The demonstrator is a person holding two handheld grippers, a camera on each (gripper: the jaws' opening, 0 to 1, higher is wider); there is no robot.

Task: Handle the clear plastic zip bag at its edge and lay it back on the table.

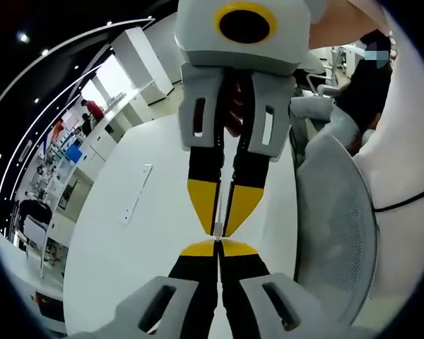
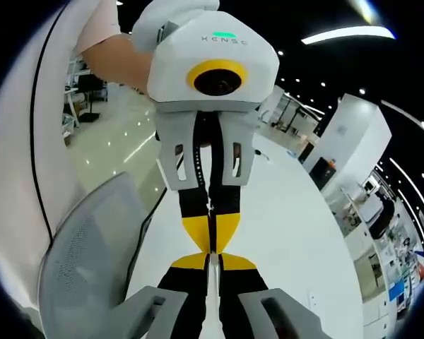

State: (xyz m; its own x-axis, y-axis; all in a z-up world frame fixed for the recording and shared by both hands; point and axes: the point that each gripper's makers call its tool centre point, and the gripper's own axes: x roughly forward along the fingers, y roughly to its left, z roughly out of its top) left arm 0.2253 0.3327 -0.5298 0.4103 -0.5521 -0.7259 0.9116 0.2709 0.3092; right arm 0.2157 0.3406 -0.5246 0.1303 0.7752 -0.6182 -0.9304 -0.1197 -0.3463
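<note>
My two grippers meet tip to tip above the white table (image 1: 127, 268). In the left gripper view my left gripper (image 1: 218, 248) rises from the bottom with its yellow-tipped jaws pressed together. The right gripper (image 1: 218, 227) comes down from the top, also closed. A thin pale sliver of the clear zip bag (image 1: 218, 227) shows edge-on between the tips; the rest of the bag is too clear to make out. In the right gripper view my right gripper (image 2: 210, 261) meets the left gripper (image 2: 210, 244), with the bag's edge (image 2: 211, 265) as a pale line in the jaws.
A grey mesh chair (image 1: 339, 233) (image 2: 85, 261) stands beside the table. A white strip (image 1: 136, 194) lies on the tabletop. The person's white shirt (image 1: 410, 141) is close on one side. Office shelves and other people are far behind.
</note>
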